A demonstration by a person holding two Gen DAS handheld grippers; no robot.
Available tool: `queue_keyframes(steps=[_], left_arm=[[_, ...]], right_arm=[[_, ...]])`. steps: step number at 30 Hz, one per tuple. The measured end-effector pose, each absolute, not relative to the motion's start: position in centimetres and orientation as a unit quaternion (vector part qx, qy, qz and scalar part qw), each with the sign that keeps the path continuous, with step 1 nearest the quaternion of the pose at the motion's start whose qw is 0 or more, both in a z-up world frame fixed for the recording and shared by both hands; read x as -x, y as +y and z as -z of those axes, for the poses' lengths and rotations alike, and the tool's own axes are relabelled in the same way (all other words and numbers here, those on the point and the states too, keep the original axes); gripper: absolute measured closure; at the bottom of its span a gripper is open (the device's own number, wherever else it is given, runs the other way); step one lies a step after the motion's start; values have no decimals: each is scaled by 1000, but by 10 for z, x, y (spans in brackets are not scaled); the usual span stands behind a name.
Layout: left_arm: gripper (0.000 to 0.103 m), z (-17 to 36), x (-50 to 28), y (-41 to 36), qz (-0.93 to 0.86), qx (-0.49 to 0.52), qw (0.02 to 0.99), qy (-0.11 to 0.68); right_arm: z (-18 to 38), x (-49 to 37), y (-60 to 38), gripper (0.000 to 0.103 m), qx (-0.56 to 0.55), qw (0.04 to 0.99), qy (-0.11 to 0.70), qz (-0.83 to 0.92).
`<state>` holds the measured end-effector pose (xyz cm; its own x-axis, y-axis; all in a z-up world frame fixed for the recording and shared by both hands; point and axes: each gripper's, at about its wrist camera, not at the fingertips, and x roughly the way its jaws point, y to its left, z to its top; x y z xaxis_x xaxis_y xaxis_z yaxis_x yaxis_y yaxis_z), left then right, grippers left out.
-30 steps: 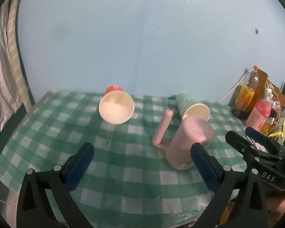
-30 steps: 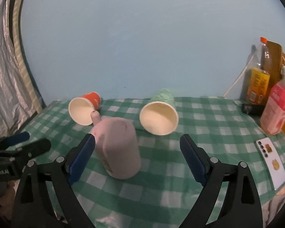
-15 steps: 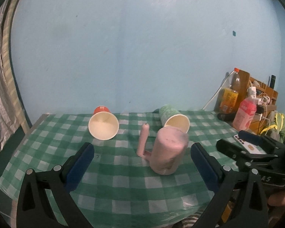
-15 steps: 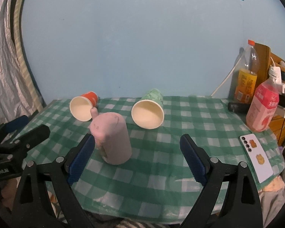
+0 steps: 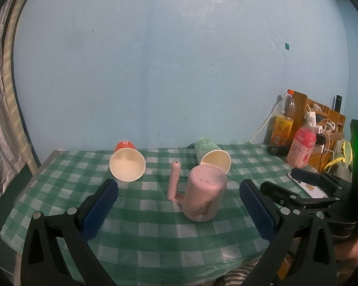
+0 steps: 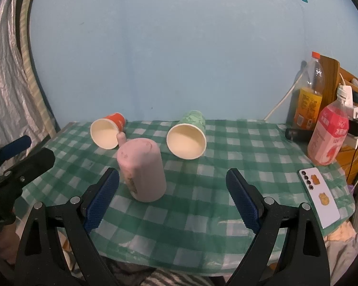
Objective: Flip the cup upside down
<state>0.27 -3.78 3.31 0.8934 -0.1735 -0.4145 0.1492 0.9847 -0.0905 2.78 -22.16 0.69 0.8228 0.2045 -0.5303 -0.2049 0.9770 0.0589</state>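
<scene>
A pink handled cup (image 5: pixel 204 193) stands upside down on the green checked tablecloth (image 5: pixel 140 233), its handle (image 5: pixel 174 181) to the left; it also shows in the right wrist view (image 6: pixel 142 169). An orange paper cup (image 5: pixel 127 164) (image 6: pixel 107 132) and a green paper cup (image 5: pixel 212 153) (image 6: pixel 188 137) lie on their sides behind it, mouths toward me. My left gripper (image 5: pixel 179 211) is open and empty, short of the pink cup. My right gripper (image 6: pixel 173 201) is open and empty near the table's front edge.
At the right stand an orange drink bottle (image 6: pixel 309 100), a pink bottle (image 6: pixel 328 140), a wooden rack with cables (image 5: pixel 327 124) and a phone lying flat (image 6: pixel 319 200). A blue wall is behind the table. A silver curtain (image 6: pixel 9 83) hangs at the left.
Both grippers have drawn back and risen from the table. The pink cup looks smaller and stands upside down, released. The paper cups have not moved.
</scene>
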Motion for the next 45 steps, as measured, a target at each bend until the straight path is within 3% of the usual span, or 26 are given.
queue_keyframes(steps=[45], left_arm=[[1, -25, -13, -40, 60, 22, 966, 251]], right_arm=[[-1, -29, -212, 13, 0, 949, 293, -113]])
